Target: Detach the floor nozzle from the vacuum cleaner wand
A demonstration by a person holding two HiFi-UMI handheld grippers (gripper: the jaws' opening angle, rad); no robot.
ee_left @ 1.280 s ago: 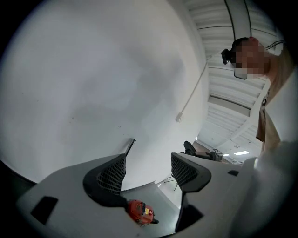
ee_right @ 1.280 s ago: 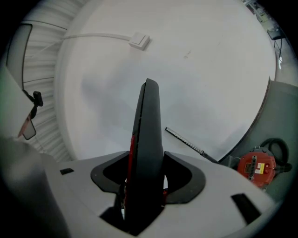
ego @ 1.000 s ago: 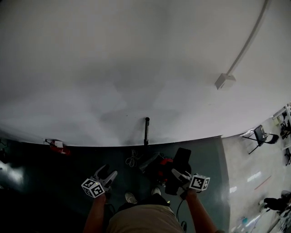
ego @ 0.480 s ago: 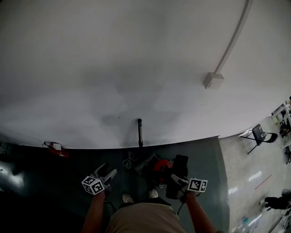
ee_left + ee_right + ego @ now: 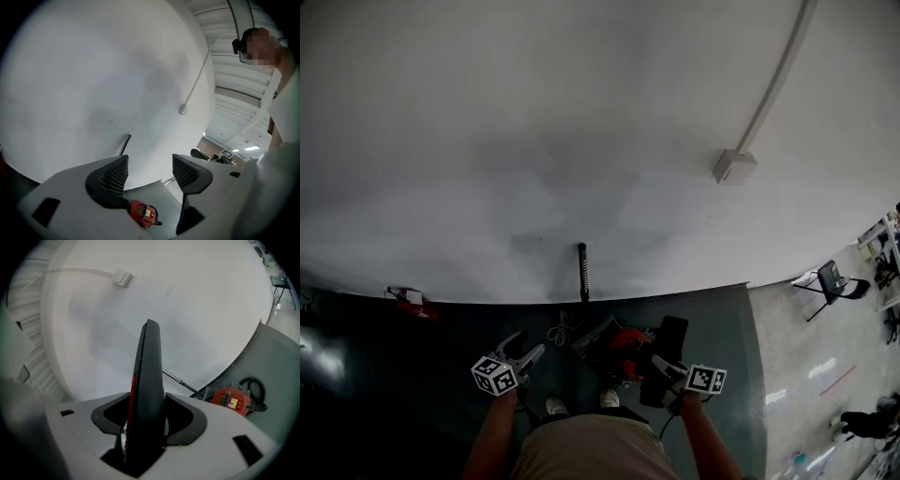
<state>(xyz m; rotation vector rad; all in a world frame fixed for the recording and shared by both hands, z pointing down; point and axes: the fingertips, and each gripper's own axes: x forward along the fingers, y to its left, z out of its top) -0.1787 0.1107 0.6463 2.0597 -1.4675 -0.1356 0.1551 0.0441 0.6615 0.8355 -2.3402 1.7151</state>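
Note:
My right gripper (image 5: 664,368) is shut on a flat black floor nozzle (image 5: 673,336) with a red stripe, held edge-on and upright between the pads (image 5: 147,380). The nozzle is apart from the wand. The thin black wand (image 5: 581,272) leans against the white wall, also seen past the nozzle in the right gripper view (image 5: 180,380). The red vacuum body (image 5: 628,341) lies on the dark floor between my hands (image 5: 230,400) (image 5: 142,213). My left gripper (image 5: 525,347) stands open and empty at the left (image 5: 150,171).
A white wall fills the view ahead, with a conduit and junction box (image 5: 733,166). A coiled cable (image 5: 558,333) lies beside the vacuum body. A small red item (image 5: 411,302) sits on the floor at far left. A chair (image 5: 834,278) stands at the right.
Both hands have drifted a little, the right one lower with the nozzle still in it. The left jaws stay open, and the head view has shifted sideways.

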